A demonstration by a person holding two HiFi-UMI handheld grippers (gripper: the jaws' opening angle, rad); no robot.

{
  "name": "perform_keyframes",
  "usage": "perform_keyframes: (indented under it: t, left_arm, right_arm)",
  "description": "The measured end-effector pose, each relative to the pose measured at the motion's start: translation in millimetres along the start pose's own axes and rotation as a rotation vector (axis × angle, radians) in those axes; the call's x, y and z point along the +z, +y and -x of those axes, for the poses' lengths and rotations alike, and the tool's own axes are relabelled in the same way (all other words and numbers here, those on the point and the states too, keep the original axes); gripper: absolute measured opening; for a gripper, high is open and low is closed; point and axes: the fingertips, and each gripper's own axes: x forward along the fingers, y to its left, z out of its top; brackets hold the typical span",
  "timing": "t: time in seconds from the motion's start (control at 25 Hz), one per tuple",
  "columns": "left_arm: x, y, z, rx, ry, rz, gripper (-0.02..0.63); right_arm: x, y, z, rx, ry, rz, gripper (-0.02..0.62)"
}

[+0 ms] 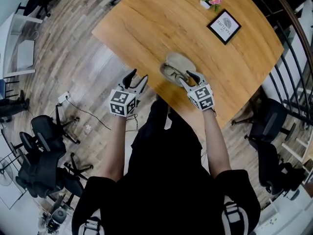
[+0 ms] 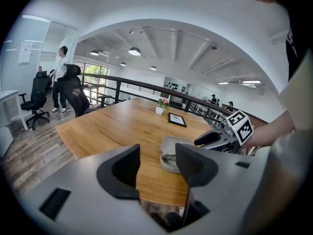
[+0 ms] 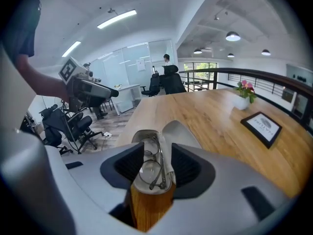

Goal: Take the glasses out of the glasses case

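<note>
An open grey glasses case (image 1: 180, 62) lies near the front edge of the wooden table (image 1: 146, 23), with folded metal-rimmed glasses (image 1: 170, 72) in its tray. My right gripper (image 1: 190, 78) is at the case's near end. In the right gripper view its jaws stand on either side of the tray, with the glasses (image 3: 155, 168) between them, and I see no firm press. The raised lid (image 3: 178, 133) shows behind. My left gripper (image 1: 136, 81) hangs open and empty over the table's edge, left of the case (image 2: 168, 148).
A framed picture (image 1: 224, 26) and a small pot of pink flowers (image 1: 210, 0) sit at the table's far side. Black office chairs (image 1: 46, 131) stand on the floor to the left, and a dark railing (image 1: 293, 58) runs along the right. A person (image 2: 61, 77) stands far off.
</note>
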Motion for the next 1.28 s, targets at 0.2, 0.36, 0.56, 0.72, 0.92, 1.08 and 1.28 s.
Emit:
perform_keyframes:
  t: [0.2,0.36,0.56,0.72,0.92,1.08,1.28]
  left_arm:
    - [-7.1,8.9,-7.4,-0.007,0.009,0.019,0.242]
    - [-15.0,12.6,-15.3,-0.014,0.031,0.029,0.242]
    - [-22.7,10.4,-22.4,-0.035,0.056,0.038,0.242]
    - [-29.5,12.5,-25.0,-0.047,0.078,0.04,0.242]
    - [-33.3,22.1,-29.0,-0.048,0.093,0.051,0.242]
    - [-33.8,24.4,-31.5,-0.054,0.098,0.05,0.242]
    - [-33.0,25.8,-31.8,-0.06,0.101,0.046,0.242]
  right_arm:
    - [-10.3,2.4,-14.3,0.019,0.051,0.014,0.183]
    - [-16.0,1.8,-25.2,0.04,0.077,0.008,0.181]
    - [-18.7,0.3,-37.1,0.054,0.111,0.014,0.155]
    - [-19.9,5.5,-48.0,0.074,0.166,0.067,0.149]
    - [-24.4,5.6,-58.6,0.085,0.206,0.081,0.107]
    - [-26.8,7.2,-61.1,0.088,0.217,0.075,0.083]
    - [-29.9,5.9,-61.8,0.075,0.236,0.079,0.029]
